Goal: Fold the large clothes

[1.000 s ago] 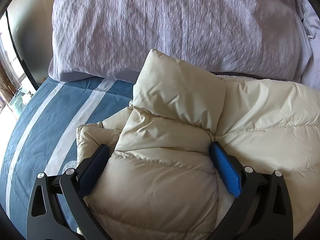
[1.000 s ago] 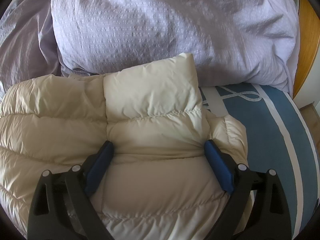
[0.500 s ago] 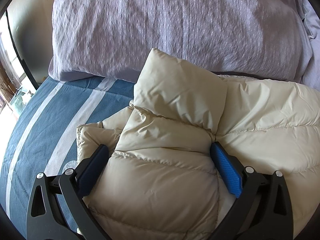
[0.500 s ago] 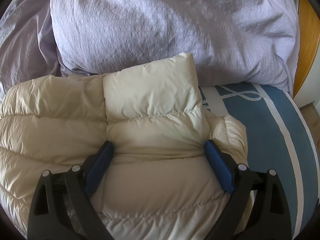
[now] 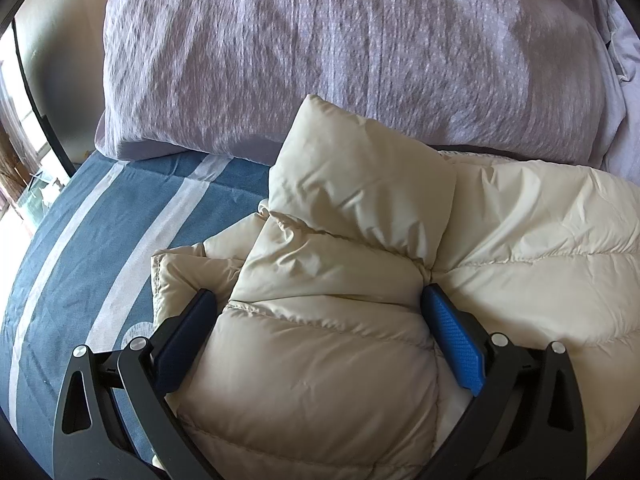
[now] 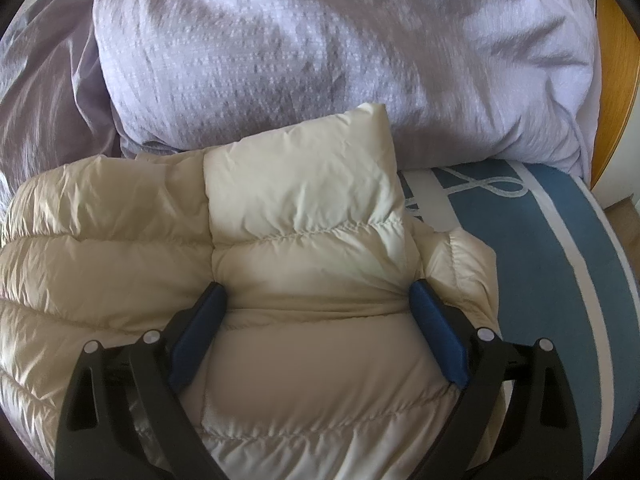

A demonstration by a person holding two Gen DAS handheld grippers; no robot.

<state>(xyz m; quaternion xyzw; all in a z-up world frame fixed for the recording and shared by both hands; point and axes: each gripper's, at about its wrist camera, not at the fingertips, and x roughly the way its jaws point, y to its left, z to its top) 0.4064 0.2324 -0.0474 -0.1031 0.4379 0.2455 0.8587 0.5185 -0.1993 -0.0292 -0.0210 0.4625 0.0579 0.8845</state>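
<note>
**Puffy jacket may spring out of the fold**

We have the cream down jacket point(image 5: 320, 340) lying on the striped bed cover point(image 5: 80, 248), its top edge toward twelve o'clock against the lilac pillow point(image 5: 340, 60). Our left tongs point(image 5: 320, 336) and right tongs point(image 6: 316, 328) each stand spread wide around a thick quilted fold, pads touching its sides without visibly squeezing it. We judge the risks thus: the slippery shell could slide off the pads if we lift with so loose a hold; trapped air could push the folded panels back open; and the flap point(image 6: 300, 168) at twelve o'clock could catch on the pillow.
</note>
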